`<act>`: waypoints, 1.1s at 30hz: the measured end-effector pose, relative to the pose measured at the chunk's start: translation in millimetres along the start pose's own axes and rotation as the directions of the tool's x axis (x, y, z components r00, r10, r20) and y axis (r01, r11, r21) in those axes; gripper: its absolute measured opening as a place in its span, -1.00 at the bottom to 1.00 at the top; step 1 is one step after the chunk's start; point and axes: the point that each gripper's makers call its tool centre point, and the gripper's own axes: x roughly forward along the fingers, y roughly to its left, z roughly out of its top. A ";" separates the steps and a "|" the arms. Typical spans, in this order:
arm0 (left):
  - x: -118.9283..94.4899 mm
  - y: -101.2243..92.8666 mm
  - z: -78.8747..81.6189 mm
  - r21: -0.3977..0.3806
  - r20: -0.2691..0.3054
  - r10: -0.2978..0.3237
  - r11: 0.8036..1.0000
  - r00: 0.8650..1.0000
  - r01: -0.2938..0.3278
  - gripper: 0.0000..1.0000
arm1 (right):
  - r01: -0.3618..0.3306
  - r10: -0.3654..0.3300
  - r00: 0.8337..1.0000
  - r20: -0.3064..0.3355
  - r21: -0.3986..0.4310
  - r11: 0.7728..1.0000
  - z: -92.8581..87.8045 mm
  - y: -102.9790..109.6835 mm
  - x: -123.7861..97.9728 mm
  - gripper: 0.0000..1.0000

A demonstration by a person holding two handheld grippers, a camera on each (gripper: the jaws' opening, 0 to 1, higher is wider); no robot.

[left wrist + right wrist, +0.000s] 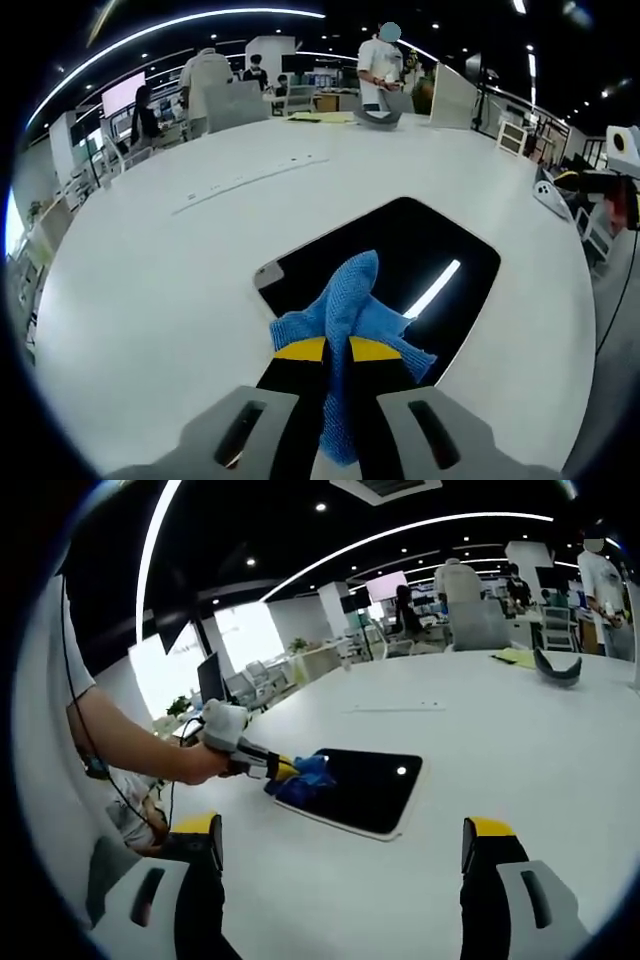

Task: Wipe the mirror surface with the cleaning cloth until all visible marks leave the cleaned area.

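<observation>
On the near corner of the mirror [400, 265] sits the blue cleaning cloth [350, 310], clamped between the left gripper [338, 350] jaws, w/ its bunched end pressed to the glass. Rest of the dark panel runs ahead and to the right of those jaws, long axis slanting away across the white table [180, 300], so my guess is the next stroke goes fwd along that axis. Left is clearly the nearer tool; the right gripper [345, 845] hangs back off the mirror's long edge, jaws wide apart, holding nothing. In the right gripper view a hand [205, 765] drives the left one. Glass reflects a ceiling light strip; can't make out marks on it. Tabletop is smooth and mostly bare nearby. Open-plan office behind, people [380, 65] standing at the far side, chairs and monitors further off.
</observation>
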 end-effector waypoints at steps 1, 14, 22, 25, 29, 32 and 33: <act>-0.5 -1.1 -0.5 0.002 -0.001 0.000 1.000 1.000 0.000 -0.91 | 0.000 0.000 1.000 0.000 -0.002 1.000 -0.1 -0.2 0.1 1.00; -0.8 -12.1 -2.1 -0.007 -0.012 -0.016 1.000 1.000 0.016 -0.91 | -0.006 0.006 1.000 0.011 -0.001 1.000 1.4 1.3 -0.5 0.99; -0.1 -21.2 -2.5 0.008 -0.014 -0.032 0.999 0.999 0.032 -0.91 | 0.002 -0.002 1.000 0.019 -0.003 1.000 3.9 0.3 -2.7 0.99; 0.3 -23.1 -2.2 0.007 -0.014 -0.035 0.999 0.999 0.035 -0.91 | 0.001 -0.001 1.000 0.007 0.006 1.000 0.6 0.2 -2.5 0.98; 1.8 -26.8 -1.4 0.016 -0.015 -0.044 0.999 0.999 0.044 -0.91 | 0.004 -0.004 1.000 0.006 -0.006 1.000 0.2 0.2 -3.0 0.98; 2.9 -30.7 -0.7 0.018 -0.015 -0.051 0.998 0.999 0.052 -0.91 | 0.006 -0.006 1.000 0.009 -0.007 1.000 1.6 0.0 -3.3 0.98; 3.3 -32.4 -0.5 0.021 -0.015 -0.054 0.998 0.998 0.054 -0.91 | 0.006 -0.006 1.000 0.009 -0.006 1.000 1.7 0.0 -3.3 0.98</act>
